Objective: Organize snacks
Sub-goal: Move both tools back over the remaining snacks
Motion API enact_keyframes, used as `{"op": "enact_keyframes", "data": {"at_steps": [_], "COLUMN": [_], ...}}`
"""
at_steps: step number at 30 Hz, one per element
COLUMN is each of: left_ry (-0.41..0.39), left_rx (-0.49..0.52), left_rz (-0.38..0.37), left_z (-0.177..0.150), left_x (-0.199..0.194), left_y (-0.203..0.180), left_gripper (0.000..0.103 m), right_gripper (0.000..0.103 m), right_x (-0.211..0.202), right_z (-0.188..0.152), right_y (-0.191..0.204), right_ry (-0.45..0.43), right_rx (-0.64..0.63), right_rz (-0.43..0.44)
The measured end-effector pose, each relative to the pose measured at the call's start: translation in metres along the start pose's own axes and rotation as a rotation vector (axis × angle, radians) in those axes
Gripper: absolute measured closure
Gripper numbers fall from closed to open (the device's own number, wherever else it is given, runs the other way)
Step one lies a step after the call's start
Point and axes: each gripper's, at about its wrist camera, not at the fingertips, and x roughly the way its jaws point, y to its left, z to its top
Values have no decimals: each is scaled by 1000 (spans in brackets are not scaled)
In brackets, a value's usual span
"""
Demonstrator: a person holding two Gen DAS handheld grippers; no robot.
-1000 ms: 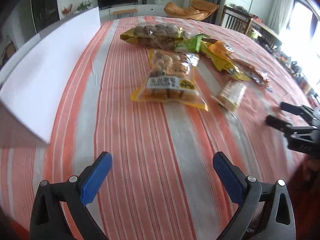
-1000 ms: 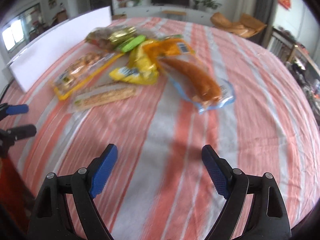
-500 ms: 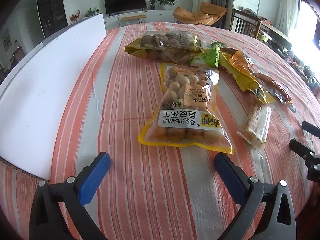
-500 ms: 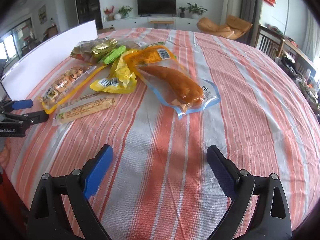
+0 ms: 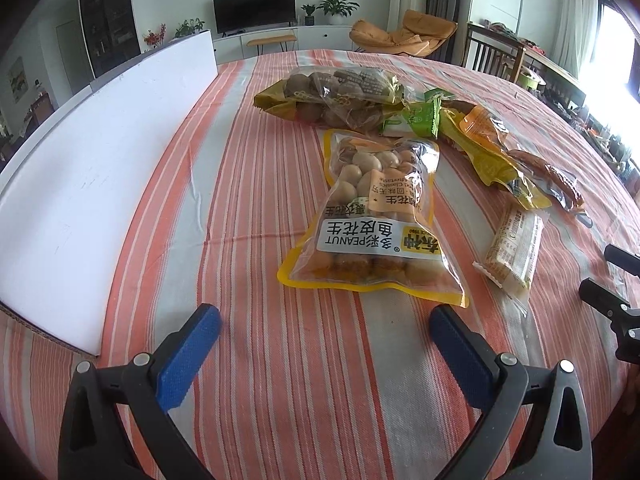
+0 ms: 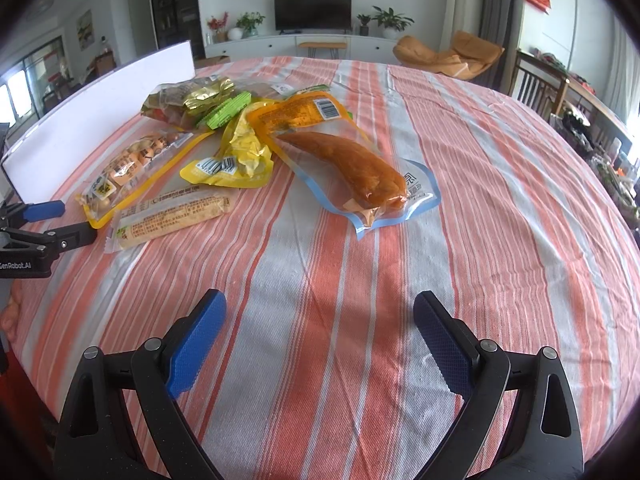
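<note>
My L wrist cam sits low over the striped tablecloth (image 5: 248, 184), facing fwd along the left gripper (image 5: 324, 320) toward the TV wall, close to the peanut bag (image 5: 376, 224). R wrist cam looks the same way from further right, over the right gripper (image 6: 320, 308). Both share the snack pile, white board (image 5: 100, 168) & each other's fingers at frame edge.

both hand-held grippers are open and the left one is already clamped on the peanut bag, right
Not quite. The left hand-held gripper is open but holds nothing: in the left wrist view the peanut bag lies on the tablecloth ahead of its fingers. The right hand-held gripper is open too.
</note>
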Motion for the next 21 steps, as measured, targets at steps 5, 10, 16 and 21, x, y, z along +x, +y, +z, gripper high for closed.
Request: {"op": "enact_keyframes", "data": {"at_steps": [5,10,16,21], "left_ry": [0,0,0,0], "left_rx": [0,0,0,-6], "left_rz": [0,-1,-1,0], "left_z": [0,0,0,0], "left_x": [0,0,0,0], "left_y": [0,0,0,1], "left_gripper": [0,0,0,0], "right_gripper": [6,6,6,7], "right_x": [0,0,0,0], "right_z": [0,0,0,1], "right_y": [0,0,0,-1], "right_ry": [0,0,-1,11], "right_rx": [0,0,0,2], "right_rz": [0,0,0,1]}}
